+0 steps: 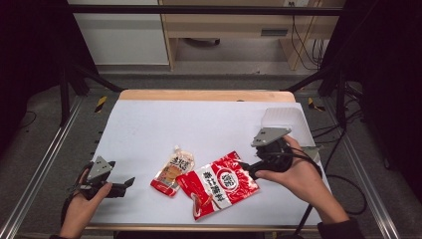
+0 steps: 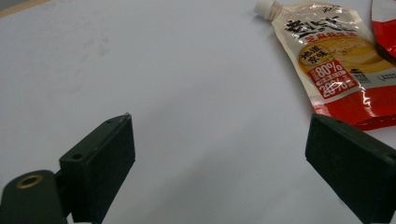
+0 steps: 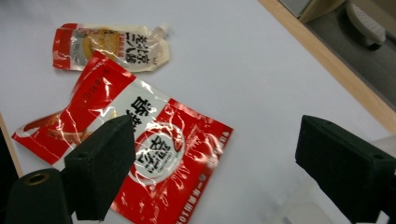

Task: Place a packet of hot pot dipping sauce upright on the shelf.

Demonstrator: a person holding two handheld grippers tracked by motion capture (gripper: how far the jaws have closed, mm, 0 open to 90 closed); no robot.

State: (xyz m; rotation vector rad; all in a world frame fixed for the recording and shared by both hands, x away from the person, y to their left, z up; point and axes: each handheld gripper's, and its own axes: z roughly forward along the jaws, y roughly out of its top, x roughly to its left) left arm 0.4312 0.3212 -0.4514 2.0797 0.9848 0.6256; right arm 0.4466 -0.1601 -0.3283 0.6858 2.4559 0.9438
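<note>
Right hand-held gripper (image 1: 247,169) gapes empty just beside the red sachet (image 1: 219,184) lying flat.

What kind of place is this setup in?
Probably a lab recording station: a white-covered table inside a dark metal frame, loose cables on the floor, and handheld grippers by two food pouches.

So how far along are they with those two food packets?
Both packets lie flat on the white table: the red bag and the spouted pouch, its edge overlapping the pouch. Right gripper, open, sits at the bag's edge; left gripper, open, waits aside. Nothing is held yet.
</note>
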